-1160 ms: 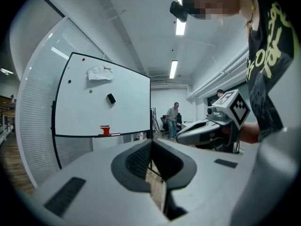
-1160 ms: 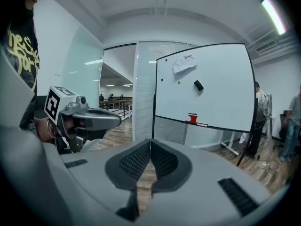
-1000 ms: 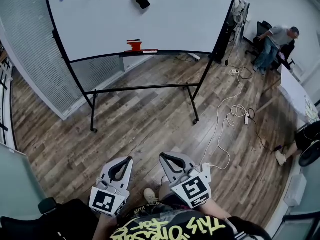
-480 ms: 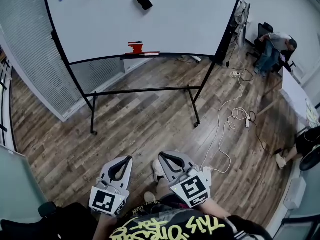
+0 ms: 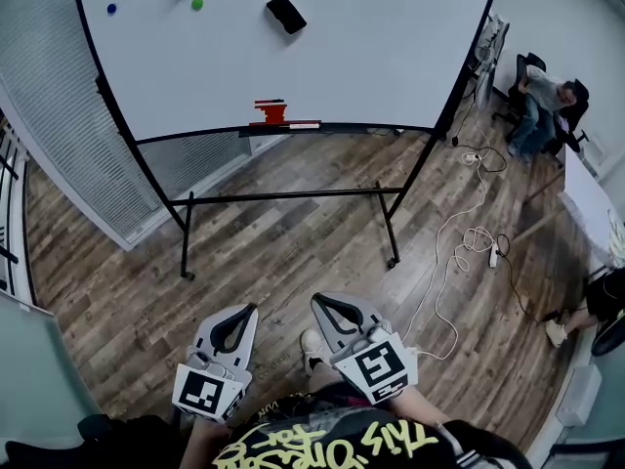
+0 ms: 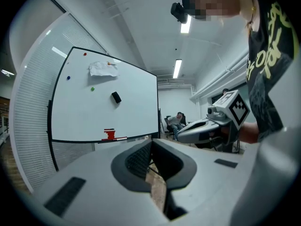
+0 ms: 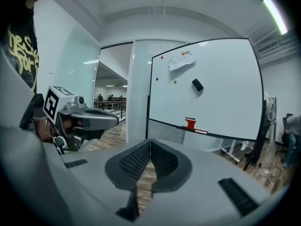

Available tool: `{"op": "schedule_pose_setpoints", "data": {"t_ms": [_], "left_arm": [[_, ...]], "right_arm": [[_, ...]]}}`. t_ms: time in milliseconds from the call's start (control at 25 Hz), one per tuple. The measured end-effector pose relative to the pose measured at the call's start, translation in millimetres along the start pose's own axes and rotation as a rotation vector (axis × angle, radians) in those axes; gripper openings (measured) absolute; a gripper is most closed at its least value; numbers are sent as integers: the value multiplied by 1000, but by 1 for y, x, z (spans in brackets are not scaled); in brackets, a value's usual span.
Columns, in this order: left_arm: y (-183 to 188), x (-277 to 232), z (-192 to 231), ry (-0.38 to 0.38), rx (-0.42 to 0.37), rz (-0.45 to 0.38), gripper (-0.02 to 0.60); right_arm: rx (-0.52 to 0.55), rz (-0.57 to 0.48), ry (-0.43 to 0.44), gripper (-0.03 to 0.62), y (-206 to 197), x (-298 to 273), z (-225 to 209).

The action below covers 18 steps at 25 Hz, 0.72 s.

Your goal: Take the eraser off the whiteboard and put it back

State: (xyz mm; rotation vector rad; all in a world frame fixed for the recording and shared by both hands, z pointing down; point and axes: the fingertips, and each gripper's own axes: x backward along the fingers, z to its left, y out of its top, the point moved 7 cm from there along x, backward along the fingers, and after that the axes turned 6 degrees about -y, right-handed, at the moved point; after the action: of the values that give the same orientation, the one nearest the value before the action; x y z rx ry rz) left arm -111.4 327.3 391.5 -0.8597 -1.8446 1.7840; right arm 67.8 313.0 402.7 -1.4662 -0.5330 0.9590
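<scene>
A black eraser clings tilted to the upper middle of a white whiteboard on a black wheeled stand. The eraser also shows in the left gripper view and the right gripper view. My left gripper and right gripper are held low and close to my body, far from the board. Both point toward it over the wooden floor. Each pair of jaws is shut with nothing between them, as seen at the left gripper and the right gripper.
A red object and a marker lie on the board's tray. Small magnets and a paper are on the board. White cables and a power strip trail over the floor at right. A seated person is at far right.
The whiteboard and its stand have grown nearer and lower in the head view as I walk toward them. Both grippers stay shut in the same pose.
</scene>
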Motion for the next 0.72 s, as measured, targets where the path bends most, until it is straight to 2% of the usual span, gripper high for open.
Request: {"op": "schedule_pose_setpoints", "data": {"t_ms": [240, 440, 720], "left_arm": [[6, -35, 33, 14, 4, 14, 8], [12, -66, 55, 20, 13, 13, 8], [14, -107, 75, 27, 3, 5, 8]], "right_arm": [[-15, 4, 5, 9, 12, -37, -31], [13, 6, 6, 9, 20, -61, -63], [17, 3, 23, 9, 23, -89, -102]]}}
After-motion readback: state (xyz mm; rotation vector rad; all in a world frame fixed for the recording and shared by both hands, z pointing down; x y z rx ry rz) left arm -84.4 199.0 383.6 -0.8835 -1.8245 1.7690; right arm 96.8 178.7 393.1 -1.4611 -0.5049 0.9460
